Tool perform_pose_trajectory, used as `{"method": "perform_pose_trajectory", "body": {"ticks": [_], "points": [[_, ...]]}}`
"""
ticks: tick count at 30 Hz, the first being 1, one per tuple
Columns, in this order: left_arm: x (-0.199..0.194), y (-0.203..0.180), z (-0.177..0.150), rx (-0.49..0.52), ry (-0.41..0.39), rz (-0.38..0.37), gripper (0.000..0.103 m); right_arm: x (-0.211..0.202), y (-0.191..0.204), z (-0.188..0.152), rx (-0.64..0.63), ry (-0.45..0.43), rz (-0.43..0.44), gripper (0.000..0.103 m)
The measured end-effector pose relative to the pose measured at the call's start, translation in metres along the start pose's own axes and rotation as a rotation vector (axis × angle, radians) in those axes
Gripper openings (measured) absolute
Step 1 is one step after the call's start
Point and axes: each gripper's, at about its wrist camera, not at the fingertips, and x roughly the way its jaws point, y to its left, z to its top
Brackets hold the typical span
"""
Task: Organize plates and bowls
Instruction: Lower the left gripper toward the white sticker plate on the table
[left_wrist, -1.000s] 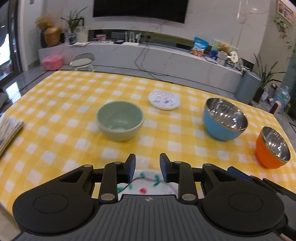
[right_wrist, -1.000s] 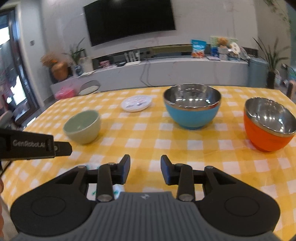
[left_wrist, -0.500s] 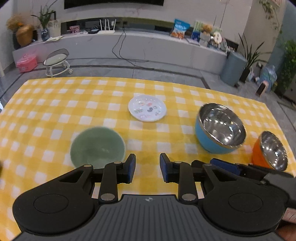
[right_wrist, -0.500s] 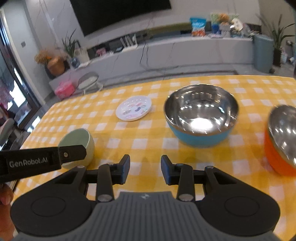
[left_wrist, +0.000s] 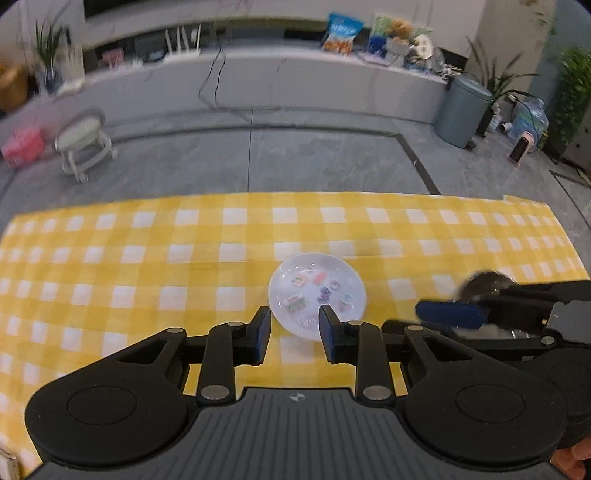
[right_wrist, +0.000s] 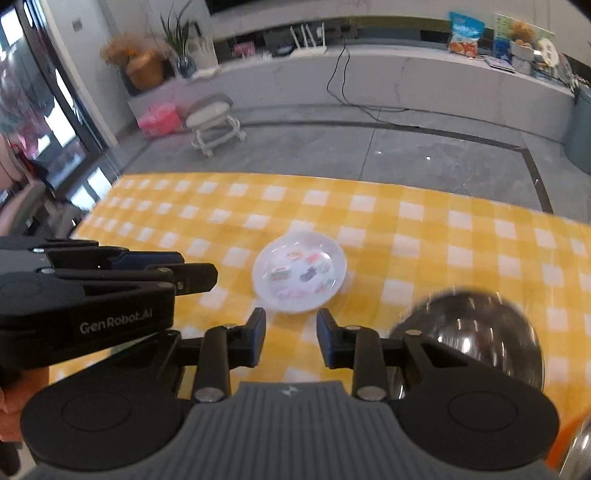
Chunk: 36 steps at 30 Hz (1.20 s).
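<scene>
"GenRobot.AI" reads white on the side of the black left gripper (right_wrist: 207, 275), seen from the right wrist view; snack bag lettering on the grey ledge (left_wrist: 258, 77) behind is too blurred to read. Both grippers hang over the table with the yellow-and-white checked cloth (left_wrist: 110, 266). The small round white plate printed with coloured pictures (left_wrist: 317, 291) lies toward the table's far edge, about midway along it. The left gripper's jaws stand apart, empty, the plate's near rim just beyond the tips. The right gripper (right_wrist: 291, 338) is closing its jaws, nothing between them, the plate just ahead. A shiny steel-lined bowl (right_wrist: 480, 332) sits right of the plate, partly hidden behind the right gripper's finger. On the floor beyond: a small white stool (right_wrist: 214, 122), a pink box (right_wrist: 159, 119), a grey bin (left_wrist: 461, 110).
</scene>
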Motion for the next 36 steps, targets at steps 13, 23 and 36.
{"method": "perform_pose_trajectory", "body": {"ticks": [13,23,36], "points": [[0.078,0.036,0.013,-0.137,0.164,-0.02,0.021,0.091,-0.035,0.042,0.036,0.168,-0.041,0.016],[0.082,0.032,0.015,-0.151,0.172,-0.007,0.006,0.103,-0.046,0.03,0.184,0.158,-0.024,0.002],[0.001,0.018,-0.004,-0.109,0.042,0.009,0.003,0.023,-0.02,0.002,0.235,-0.005,0.02,0.0]]}}
